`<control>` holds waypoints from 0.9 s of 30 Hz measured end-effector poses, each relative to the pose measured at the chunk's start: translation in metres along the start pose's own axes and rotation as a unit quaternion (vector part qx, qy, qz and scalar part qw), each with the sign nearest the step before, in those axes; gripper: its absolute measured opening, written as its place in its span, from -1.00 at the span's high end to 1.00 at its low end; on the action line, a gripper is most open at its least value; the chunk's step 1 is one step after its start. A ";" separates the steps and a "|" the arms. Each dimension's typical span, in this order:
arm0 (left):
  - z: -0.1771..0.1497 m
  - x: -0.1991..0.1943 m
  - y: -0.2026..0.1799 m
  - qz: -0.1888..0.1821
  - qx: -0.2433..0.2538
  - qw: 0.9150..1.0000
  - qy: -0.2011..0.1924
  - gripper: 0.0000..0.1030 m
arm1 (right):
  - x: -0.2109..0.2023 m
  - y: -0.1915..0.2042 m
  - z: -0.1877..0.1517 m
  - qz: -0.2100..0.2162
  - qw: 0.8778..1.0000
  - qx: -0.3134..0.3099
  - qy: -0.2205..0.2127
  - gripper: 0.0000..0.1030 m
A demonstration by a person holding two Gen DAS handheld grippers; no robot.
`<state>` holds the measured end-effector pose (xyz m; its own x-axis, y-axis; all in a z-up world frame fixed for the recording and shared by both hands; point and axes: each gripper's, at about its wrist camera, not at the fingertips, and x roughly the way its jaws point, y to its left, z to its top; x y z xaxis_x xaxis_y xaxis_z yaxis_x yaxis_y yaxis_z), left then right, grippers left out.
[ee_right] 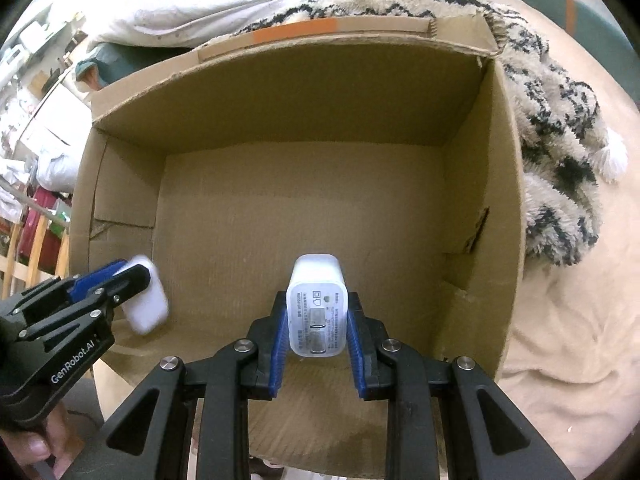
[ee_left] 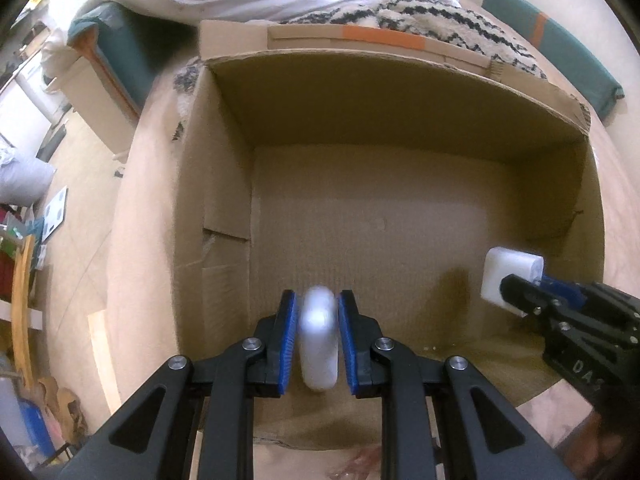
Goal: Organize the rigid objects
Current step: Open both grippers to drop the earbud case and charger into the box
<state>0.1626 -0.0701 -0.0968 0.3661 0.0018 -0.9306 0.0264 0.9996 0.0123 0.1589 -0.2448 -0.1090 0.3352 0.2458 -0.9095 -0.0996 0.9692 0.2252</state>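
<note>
Left claw (ee_left: 317, 308) clamps a rounded white object (ee_left: 318, 344) above the cardboard box (ee_left: 224, 184) floor; right claw (ee_left: 532, 286) grips a white charger (ee_left: 508, 276) near the box's right wall.

Open cardboard box (ee_right: 280, 200), brown, flaps up, bare floor inside, set on the bed. White rounded case (ee_left: 319, 340), smooth and blurred, clamped edge-on and upright above the box floor near its front left. White square charger (ee_right: 317, 306) with printed label and two ports, gripped upright near the front right.
</note>
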 end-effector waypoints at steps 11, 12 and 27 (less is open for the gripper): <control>0.001 -0.011 0.000 -0.007 0.002 1.000 -0.016 0.28 | -0.032 0.002 0.011 0.037 0.996 0.013 -0.084 -0.43; 0.001 -0.014 -0.001 -0.007 0.002 1.000 -0.020 0.10 | -0.033 0.001 0.012 0.040 0.995 0.014 -0.087 -0.43; 0.003 -0.041 0.001 0.005 -0.005 0.997 -0.074 -0.17 | -0.055 -0.006 0.014 0.049 0.989 0.038 -0.135 -1.00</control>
<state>0.1504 -0.0697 -0.0574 0.4987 0.0086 -0.8667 0.0132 0.9998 0.0176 0.1536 -0.2642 -0.0553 0.5668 0.3244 -0.7573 -0.0771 0.9361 0.3433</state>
